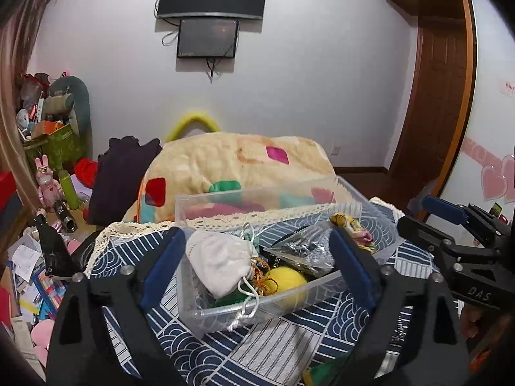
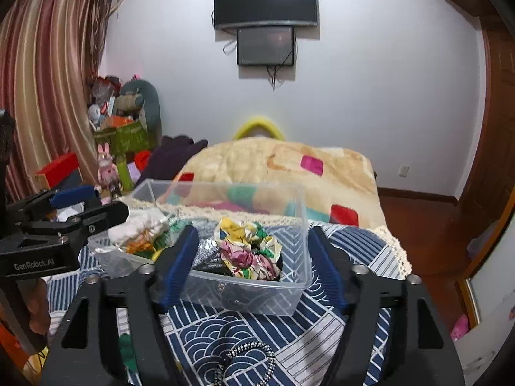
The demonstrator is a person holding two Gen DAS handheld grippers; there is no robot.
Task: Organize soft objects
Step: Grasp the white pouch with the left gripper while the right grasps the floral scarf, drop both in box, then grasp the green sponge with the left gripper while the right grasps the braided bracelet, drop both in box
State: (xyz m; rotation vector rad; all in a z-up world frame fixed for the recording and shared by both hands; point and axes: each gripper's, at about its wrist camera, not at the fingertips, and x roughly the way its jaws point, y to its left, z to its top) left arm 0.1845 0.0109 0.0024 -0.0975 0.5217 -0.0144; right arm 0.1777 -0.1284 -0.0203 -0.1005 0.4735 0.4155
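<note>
- Sitting on the patterned blue-and-white cloth (image 1: 264, 350) of the worktop, a clear plastic box (image 1: 225, 313) is seen to hold the soft things already gathered.
- A white drawstring pouch (image 1: 219, 262) is lodged at the box's left end, with a yellow felt ball (image 1: 289, 281) and a silvery foil bag (image 1: 305, 252) beside it, and a floral scrunchie (image 2: 248, 251) at the right end.
- The left tool (image 1: 257, 267) is held wide open around the pouch end of the box; nothing is gripped between its blue pads.
- The right tool (image 2: 254, 267) is likewise parted, though less widely, with the scrunchie lying free in the box beyond its gap and nothing clamped.
- A release into the box is judged to be the step in hand, both tools being empty above it.
- A black-and-white cord (image 2: 248, 360) and a scrap of green cloth (image 2: 125, 344) are seen lying on the cloth nearest the right camera, outside the box; what each is cannot be told exactly.
- One of these is judged the likely next pick, which would call for a tool to be drawn back, lowered onto it and closed.
- A quilt (image 1: 231, 160) lies behind the worktop.
</note>
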